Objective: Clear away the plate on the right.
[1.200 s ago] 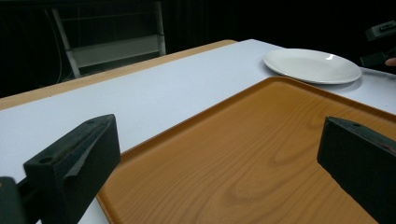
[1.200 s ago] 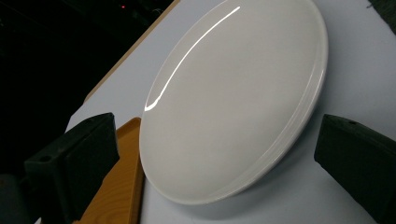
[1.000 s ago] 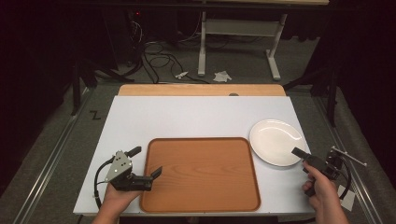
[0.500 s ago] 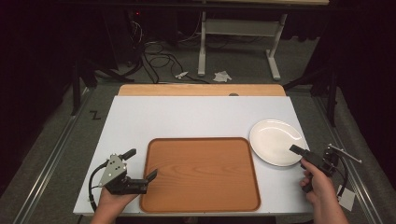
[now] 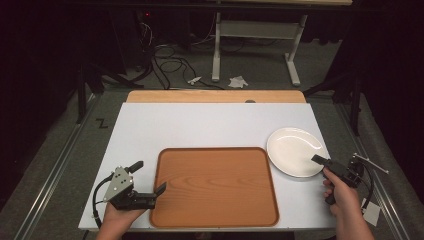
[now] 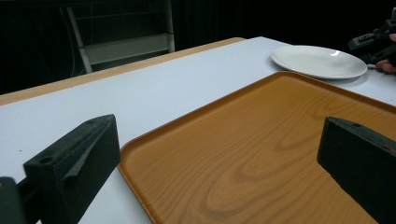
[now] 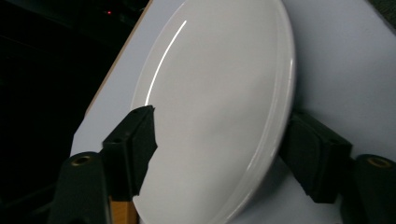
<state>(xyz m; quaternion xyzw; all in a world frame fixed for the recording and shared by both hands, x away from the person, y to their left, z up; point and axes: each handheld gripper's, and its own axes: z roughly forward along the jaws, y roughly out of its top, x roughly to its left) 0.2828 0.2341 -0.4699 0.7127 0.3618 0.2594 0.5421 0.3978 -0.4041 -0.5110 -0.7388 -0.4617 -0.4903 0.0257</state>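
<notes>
Far half of white table [image 5: 200, 125] bare, open to pass; wooden tray [image 5: 215, 185] surface free (raised rim only); white plate [image 5: 294, 151] blocks right edge, just beside tray.

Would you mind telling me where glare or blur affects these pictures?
Right gripper view: a thin bright streak of glare crosses the white plate, and the near black jaws look soft. Left gripper view: the tray is sharp, its jaws slightly blurred. High view: the surroundings are dark.

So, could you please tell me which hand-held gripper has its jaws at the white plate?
The right hand-held gripper: its open jaws straddle the white plate's rim. The left one sits at the wooden tray's edge.
</notes>
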